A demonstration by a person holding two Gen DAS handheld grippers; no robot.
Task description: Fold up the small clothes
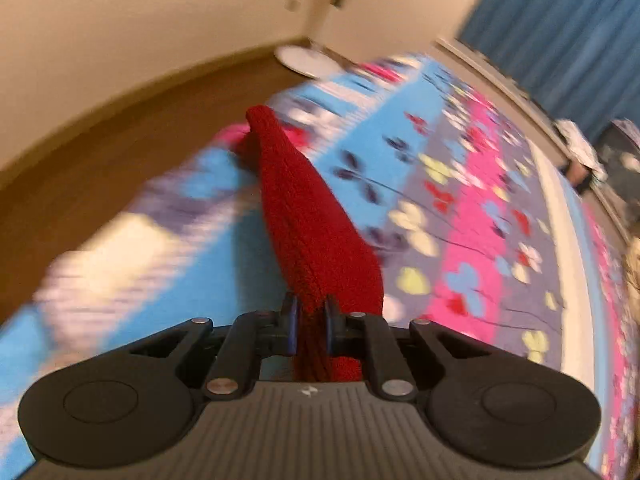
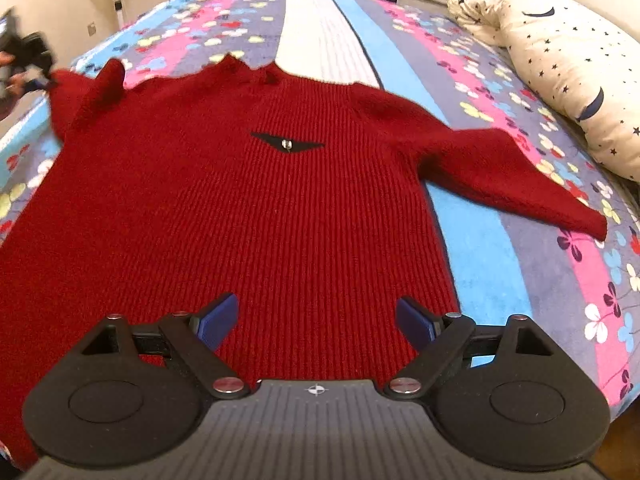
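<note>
One dark red ribbed knit sweater (image 2: 248, 200) lies spread front-up on the flower-patterned bedspread with pink, blue, grey and white stripes (image 2: 520, 280), its collar toward the far end of the bed and its hem nearest the right wrist camera. On the sweater's chest sits one small black diamond-shaped patch with a silver stud (image 2: 287, 144). One sleeve stretches flat out to the right, ending close to the bed's side edge; beyond it the cover curves down and away. The other sleeve, at the upper left of that view, is raised off the bed and bunched. The left gripper (image 1: 311, 312) has its two blue-padded fingers pinched narrowly on that red knit sleeve, which runs forward from the pads as a ridge above the cover, close to the bed's edge, with brown wooden floor (image 1: 100, 152) open beyond and a cream wall behind. The right gripper (image 2: 316, 320) hangs over the lower body of the sweater with its fingers spread wide, nothing between the pads. One cream pillow printed with dark stars and moons (image 2: 560, 64) rests at the far right corner, well apart from the sweater. The striped cover between collar and headboard end lies bare.
</note>
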